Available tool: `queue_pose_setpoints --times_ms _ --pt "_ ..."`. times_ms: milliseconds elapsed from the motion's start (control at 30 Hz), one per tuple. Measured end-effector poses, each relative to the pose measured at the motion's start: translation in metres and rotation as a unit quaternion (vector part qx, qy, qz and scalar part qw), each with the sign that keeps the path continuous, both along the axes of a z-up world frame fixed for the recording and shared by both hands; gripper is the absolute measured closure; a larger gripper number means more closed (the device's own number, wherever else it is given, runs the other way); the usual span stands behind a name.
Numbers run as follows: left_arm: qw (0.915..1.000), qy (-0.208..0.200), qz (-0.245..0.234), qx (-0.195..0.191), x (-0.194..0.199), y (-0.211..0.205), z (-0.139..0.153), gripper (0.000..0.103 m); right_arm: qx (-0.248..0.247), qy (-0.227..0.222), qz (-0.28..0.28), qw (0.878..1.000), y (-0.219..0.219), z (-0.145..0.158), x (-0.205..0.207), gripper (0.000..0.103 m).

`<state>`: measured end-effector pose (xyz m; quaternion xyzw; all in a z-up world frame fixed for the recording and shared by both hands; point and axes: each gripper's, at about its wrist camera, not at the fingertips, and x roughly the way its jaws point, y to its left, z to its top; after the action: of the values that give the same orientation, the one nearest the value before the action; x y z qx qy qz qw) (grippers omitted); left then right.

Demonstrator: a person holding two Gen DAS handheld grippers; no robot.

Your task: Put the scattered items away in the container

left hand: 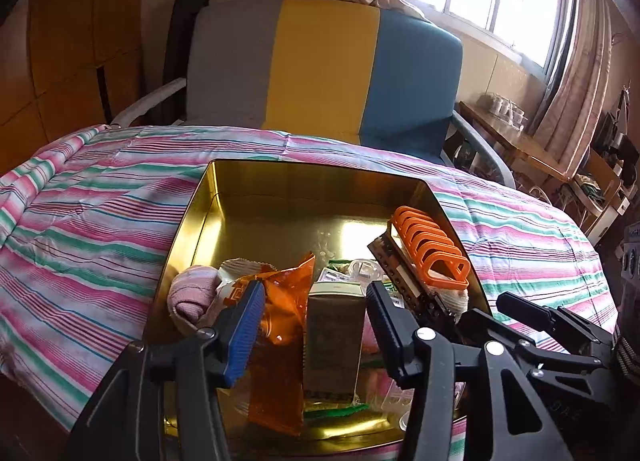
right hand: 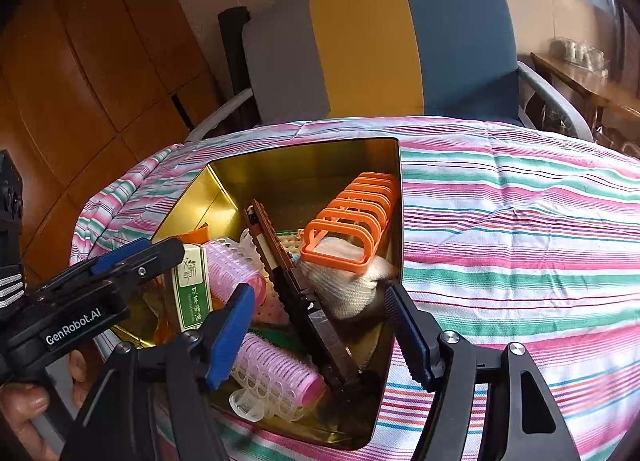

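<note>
A gold tin [left hand: 280,189] sits on the striped bedspread and holds several items: an orange rack [left hand: 434,249], a brown strip [left hand: 404,281], a green-and-white box [left hand: 334,337], an orange wrapper [left hand: 280,325] and a pink sock [left hand: 190,297]. My left gripper [left hand: 314,325] is open over the near end of the tin, its fingers either side of the box. In the right wrist view the tin [right hand: 304,165] also shows pink hair rollers [right hand: 276,373], the rack [right hand: 352,217], a white glove [right hand: 348,289] and the box [right hand: 190,285]. My right gripper [right hand: 320,329] is open and empty over the tin's near right corner.
The striped bedspread [right hand: 520,229] spreads around the tin. A chair with grey, yellow and blue back [left hand: 328,61] stands behind. A wooden side table [left hand: 516,133] with small items is at the right under the window. The left gripper shows in the right wrist view [right hand: 120,261].
</note>
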<state>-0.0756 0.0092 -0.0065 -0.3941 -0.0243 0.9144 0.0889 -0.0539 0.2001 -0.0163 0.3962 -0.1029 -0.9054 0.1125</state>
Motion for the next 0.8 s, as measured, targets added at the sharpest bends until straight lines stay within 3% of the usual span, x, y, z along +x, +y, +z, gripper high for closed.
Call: queue_pose_setpoints --times_ms 300,433,800 --pt "0.9967 0.008 0.033 -0.074 0.032 0.01 -0.001 0.049 0.017 0.011 -0.005 1.0 -0.007 0.01 0.022 0.026" --pt "0.9929 0.006 0.057 -0.104 0.044 0.012 0.001 0.049 0.05 0.017 -0.009 0.999 -0.017 0.015 0.029 0.023" --pt "0.9911 -0.002 0.115 -0.067 0.063 -0.012 0.012 0.05 0.091 0.041 -0.002 0.995 -0.044 0.028 0.046 0.016"
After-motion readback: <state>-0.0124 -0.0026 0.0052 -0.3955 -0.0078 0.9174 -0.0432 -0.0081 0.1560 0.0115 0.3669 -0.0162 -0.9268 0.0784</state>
